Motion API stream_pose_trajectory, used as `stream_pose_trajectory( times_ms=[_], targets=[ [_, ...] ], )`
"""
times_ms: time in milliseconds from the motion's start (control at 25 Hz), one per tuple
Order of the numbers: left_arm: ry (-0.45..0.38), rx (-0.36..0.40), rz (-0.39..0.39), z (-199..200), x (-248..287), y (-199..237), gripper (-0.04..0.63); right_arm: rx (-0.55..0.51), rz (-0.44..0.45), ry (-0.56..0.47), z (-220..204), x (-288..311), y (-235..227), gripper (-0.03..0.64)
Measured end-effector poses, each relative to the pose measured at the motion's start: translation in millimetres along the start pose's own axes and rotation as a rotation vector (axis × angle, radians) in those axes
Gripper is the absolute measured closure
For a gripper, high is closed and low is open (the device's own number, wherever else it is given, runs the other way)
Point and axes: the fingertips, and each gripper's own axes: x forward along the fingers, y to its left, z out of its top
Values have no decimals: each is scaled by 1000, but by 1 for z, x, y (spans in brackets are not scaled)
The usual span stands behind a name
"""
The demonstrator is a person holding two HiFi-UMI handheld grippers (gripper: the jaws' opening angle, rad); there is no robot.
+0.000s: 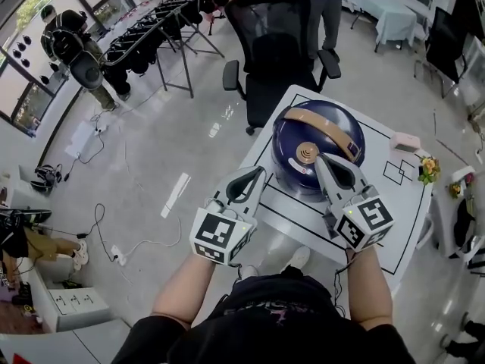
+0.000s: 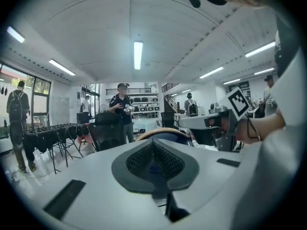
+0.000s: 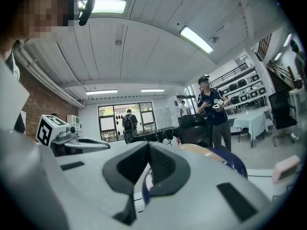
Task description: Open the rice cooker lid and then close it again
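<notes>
Straight ahead on the worktop (image 1: 409, 203), facing the rice cooker (image 1: 303, 174), lid (image 1: 345, 116) down, tan handle (image 1: 326, 129) slantwise across the dome; both clenched on nothing, right hand-held gripper (image 1: 322, 160) at its near edge, nearer than left hand-held gripper (image 1: 260, 173) just off its left flank.

In the head view, a black mesh office chair (image 1: 276, 44) stands at 12 o'clock, a black metal rack hung with dark gear (image 1: 163, 21) at 11 o'clock, and a person in dark clothing (image 1: 72, 44) at 10 o'clock. On the white square table with black line markings (image 1: 402, 218), a pink rectangular block (image 1: 406, 142) lies at the table's 2 o'clock. A small bunch of yellow flowers (image 1: 429, 169) sits at its 3 o'clock edge.
</notes>
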Motion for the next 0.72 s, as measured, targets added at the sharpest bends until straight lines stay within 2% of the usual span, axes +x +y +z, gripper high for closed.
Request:
stream_pose_trajectory(
  times_ms=[160, 360, 720],
  targets=[
    [-11, -35, -23, -7, -35, 13, 592, -11, -23, -2, -4, 2, 43, 615],
    [-16, -20, -76, -15, -79, 20, 594, -19, -89, -13, -10, -7, 92, 615],
    [-17, 2, -261, -35, -123, -12, 592, -13, -273, -14, -39, -61, 142, 615]
  ],
)
